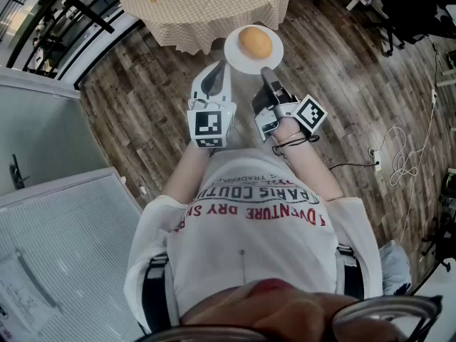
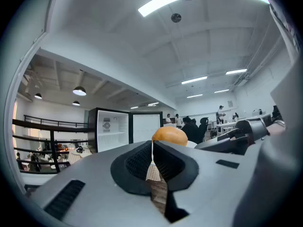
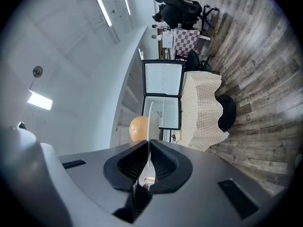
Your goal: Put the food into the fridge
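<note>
A round orange bun [image 1: 255, 43] lies on a white plate [image 1: 235, 61] held in the air in front of the person. My right gripper [image 1: 266, 71] is shut on the plate's near rim. In the right gripper view the plate [image 3: 151, 119] stands edge-on between the pads, with the bun [image 3: 138, 128] beside it. My left gripper [image 1: 216, 73] is close by the plate's left edge, shut with nothing between its jaws. In the left gripper view the bun [image 2: 169, 135] shows just over the left gripper [image 2: 152, 148]. An open fridge [image 2: 113, 131] stands farther ahead.
A table with a checked cloth [image 1: 206, 6] stands just beyond the plate. A white cabinet with a ribbed panel [image 1: 64, 241] is at my left. Cables [image 1: 406, 155] lie on the wood floor to the right. A black stool [image 3: 227, 112] stands by the table. Several people are at desks [image 2: 222, 124].
</note>
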Demonstrator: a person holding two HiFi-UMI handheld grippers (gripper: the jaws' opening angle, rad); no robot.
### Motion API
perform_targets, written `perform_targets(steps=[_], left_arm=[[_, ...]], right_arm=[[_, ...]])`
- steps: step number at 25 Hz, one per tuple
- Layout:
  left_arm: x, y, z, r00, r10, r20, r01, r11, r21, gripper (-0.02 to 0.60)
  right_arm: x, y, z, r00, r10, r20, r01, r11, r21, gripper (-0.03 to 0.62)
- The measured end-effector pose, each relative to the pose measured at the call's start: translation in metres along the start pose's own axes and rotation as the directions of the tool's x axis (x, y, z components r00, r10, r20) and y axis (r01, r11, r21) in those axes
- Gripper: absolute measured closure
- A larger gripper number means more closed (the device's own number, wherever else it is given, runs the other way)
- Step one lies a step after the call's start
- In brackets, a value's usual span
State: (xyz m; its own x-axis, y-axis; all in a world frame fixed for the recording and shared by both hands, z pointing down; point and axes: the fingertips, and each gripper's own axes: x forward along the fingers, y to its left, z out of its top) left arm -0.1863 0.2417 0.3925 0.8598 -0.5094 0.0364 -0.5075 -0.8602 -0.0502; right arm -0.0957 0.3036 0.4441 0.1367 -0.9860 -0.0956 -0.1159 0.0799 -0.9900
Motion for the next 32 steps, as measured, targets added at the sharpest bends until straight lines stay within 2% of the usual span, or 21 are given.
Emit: perform_targets(steps=[8, 12, 14, 16, 20, 25, 32], left_arm=[[0.006, -0.006, -0.009, 1.000, 0.014, -0.014, -0.015, 1.000, -0.026, 0.554], [0.011, -0.012, -0.014, 0.999, 0.028, -0.031, -0.029, 0.999, -0.035, 0.554], [0.013, -0.017, -0.018, 0.998, 0.035, -0.044, -0.037, 0.998, -0.046, 0.554], [0.015, -0.022, -0.023, 0.997, 0.049, -0.053, -0.053, 0.997, -0.062, 0.554], [0.019, -0.034, -0.036, 0.993, 0.087, -0.075, -0.095, 0.991, -0.100, 0.554], [0.018, -0.044, -0.048, 0.988, 0.120, -0.102, -0.131, 0.985, -0.112, 0.554], [0.039, -0.024, -0.060, 0.979, 0.153, -0.134, -0.168, 0.979, -0.113, 0.554]], right_arm=[[-0.004, -0.007, 0.009, 1.000, -0.003, -0.012, 0.003, 1.000, 0.008, 0.562], [-0.005, -0.006, 0.015, 0.999, -0.002, -0.050, 0.001, 1.000, -0.026, 0.562], [-0.007, -0.007, 0.020, 0.998, 0.009, -0.055, -0.009, 1.000, -0.008, 0.562], [-0.009, -0.011, 0.029, 0.998, 0.004, -0.061, -0.003, 1.000, 0.007, 0.563], [-0.016, -0.021, 0.046, 0.995, -0.035, -0.094, 0.031, 0.998, -0.049, 0.562], [-0.018, -0.035, 0.059, 0.993, -0.038, -0.114, 0.036, 0.999, -0.023, 0.563], [0.011, -0.049, 0.065, 0.988, -0.047, -0.145, 0.047, 0.999, -0.003, 0.562]])
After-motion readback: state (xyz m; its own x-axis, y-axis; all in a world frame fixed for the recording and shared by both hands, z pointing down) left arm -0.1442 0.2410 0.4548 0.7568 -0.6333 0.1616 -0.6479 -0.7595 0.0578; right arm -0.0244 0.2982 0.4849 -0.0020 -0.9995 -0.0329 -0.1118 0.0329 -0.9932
